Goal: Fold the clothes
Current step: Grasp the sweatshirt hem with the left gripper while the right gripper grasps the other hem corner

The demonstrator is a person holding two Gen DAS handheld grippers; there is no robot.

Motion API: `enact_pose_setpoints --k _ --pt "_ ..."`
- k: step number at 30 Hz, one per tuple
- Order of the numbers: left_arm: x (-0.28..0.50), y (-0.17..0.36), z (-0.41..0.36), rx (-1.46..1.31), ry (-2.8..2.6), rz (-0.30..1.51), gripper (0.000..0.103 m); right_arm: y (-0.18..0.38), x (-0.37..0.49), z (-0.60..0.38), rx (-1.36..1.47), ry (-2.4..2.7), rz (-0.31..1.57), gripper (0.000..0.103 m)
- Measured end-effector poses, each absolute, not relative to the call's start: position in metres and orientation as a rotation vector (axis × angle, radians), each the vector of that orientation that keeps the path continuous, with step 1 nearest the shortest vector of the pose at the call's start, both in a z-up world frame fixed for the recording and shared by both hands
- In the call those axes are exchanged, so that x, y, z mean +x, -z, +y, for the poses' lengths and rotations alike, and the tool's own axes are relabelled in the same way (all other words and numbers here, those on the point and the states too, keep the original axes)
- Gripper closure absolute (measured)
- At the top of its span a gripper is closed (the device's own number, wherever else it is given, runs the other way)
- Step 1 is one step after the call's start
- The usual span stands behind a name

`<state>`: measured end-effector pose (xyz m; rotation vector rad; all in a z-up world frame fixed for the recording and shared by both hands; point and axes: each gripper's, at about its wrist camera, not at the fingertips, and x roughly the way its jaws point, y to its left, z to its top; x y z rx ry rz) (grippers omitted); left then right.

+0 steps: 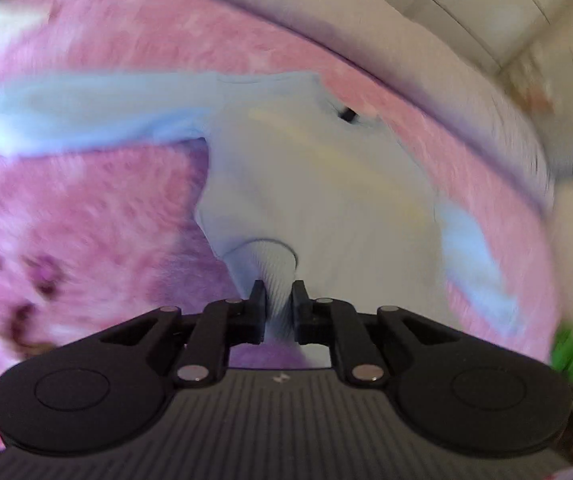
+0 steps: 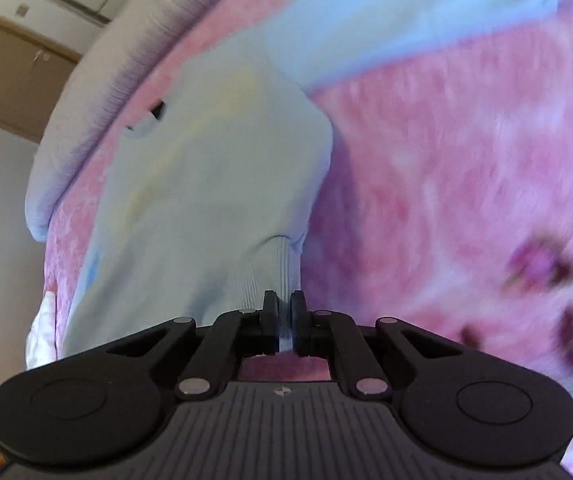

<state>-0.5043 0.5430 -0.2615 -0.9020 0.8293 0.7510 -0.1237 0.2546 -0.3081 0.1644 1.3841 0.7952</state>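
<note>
left gripper (image 1: 278, 304) clamped on the ribbed hem of a pale blue top (image 1: 318, 176); right gripper (image 2: 284, 312) pinched shut on ribbed hem of the same top (image 2: 214, 168). top stretched away from both claws across a fuzzy pink blanket (image 1: 98, 208), one sleeve (image 1: 86, 112) flung sideways, faint yellow print on the chest. dark blotches on the pink blanket (image 2: 538, 264) close by. beyond, a white padded edge (image 2: 86, 100), then pale wall and brown cabinet (image 2: 10, 72). much blurred.
</note>
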Motion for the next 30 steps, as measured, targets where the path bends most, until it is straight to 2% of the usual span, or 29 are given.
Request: enact_pose_setpoints --k 2,4,6,8,9,10,13,17,20,21,22,24,29,30 --pt "-0.509 0.256 0.524 -0.854 -0.776 0.944 0.085 0.294 -0.114 0.244 0.056 -0.725 1.402 0.098" --pt "-0.524 0.296 0.520 -0.925 -0.871 1.088 0.086 0.306 -0.108 0.237 -0.044 -0.632 1.469 0.091" --pt "-0.535 0.314 0.523 -1.011 -0.867 1.048 0.084 0.321 -0.103 0.229 -0.117 -0.546 1.522 0.080" --pt "-0.540 0.326 0.528 -1.096 -0.828 0.970 0.064 0.332 -0.104 0.216 -0.094 -0.542 1.531 0.077" --pt "-0.537 0.329 0.531 -1.098 -0.823 0.937 0.056 0.335 -0.106 0.207 -0.066 -0.548 1.527 0.068" --pt "-0.533 0.333 0.535 -1.100 -0.818 0.904 0.055 0.339 -0.107 0.203 -0.028 -0.561 1.525 0.058" --pt "-0.518 0.348 0.546 -1.116 -0.824 0.877 0.054 0.349 -0.108 0.201 0.064 -0.594 1.503 0.055" --pt "-0.501 0.374 0.545 -1.156 -0.800 0.903 0.056 0.364 -0.112 0.209 0.122 -0.625 1.467 0.049" --pt "-0.490 0.384 0.538 -1.160 -0.781 0.894 0.070 0.379 -0.116 0.213 0.134 -0.628 1.442 0.049" --pt "-0.492 0.382 0.537 -1.154 -0.776 0.887 0.084 0.384 -0.116 0.215 0.148 -0.631 1.432 0.048" --pt "-0.494 0.379 0.536 -1.147 -0.772 0.882 0.093 0.386 -0.116 0.216 0.154 -0.635 1.425 0.060" --pt "-0.509 0.366 0.535 -1.110 -0.775 0.889 0.096 0.383 -0.116 0.218 0.155 -0.655 1.430 0.095" --pt "-0.544 0.335 0.533 -1.020 -0.780 0.909 0.096 0.347 -0.133 0.221 0.108 -0.789 1.375 0.096" --pt "-0.541 0.346 0.534 -1.019 -0.780 0.932 0.095 0.345 -0.139 0.222 0.079 -0.798 1.376 0.096"
